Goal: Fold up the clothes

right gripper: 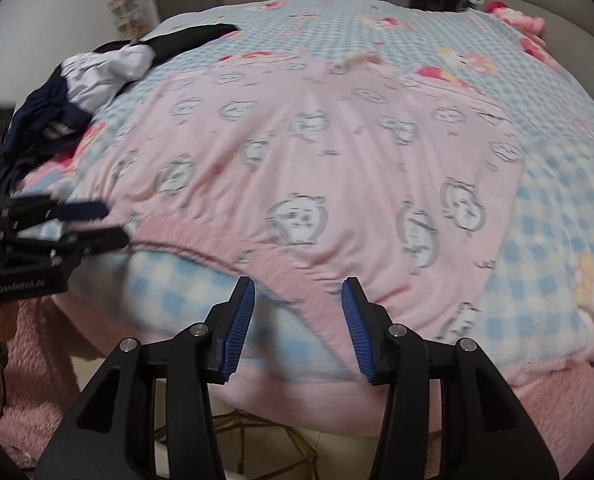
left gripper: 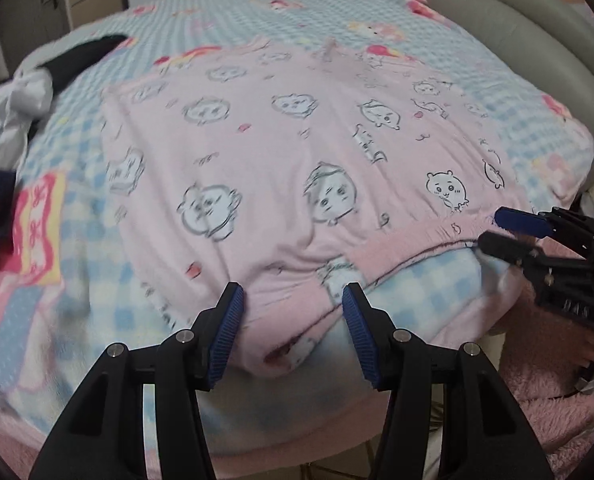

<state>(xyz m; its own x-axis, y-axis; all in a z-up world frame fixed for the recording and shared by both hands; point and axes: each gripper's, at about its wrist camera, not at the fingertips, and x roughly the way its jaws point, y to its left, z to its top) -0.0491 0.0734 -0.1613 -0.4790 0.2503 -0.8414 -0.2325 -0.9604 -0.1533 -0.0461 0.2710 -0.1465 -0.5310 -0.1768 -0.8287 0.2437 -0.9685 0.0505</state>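
Left wrist view showed the left tool (left gripper: 293,300) released over the pink garment's (left gripper: 297,140) near hem; the right tool (right gripper: 299,294) gaped likewise beside it.

My pink garment (left gripper: 297,152) is soft matt knit cloth with a ribbed hem; the checked blanket (left gripper: 225,16) beneath is fleecy. My left gripper (left gripper: 293,312) is matt black plastic with ridged blue pads (left gripper: 227,336) and shiny metal pins.

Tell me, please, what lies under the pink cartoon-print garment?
The pink garment lies spread on a blue-checked blanket, which shows around its edges. Whatever is beneath the garment's middle stays covered.
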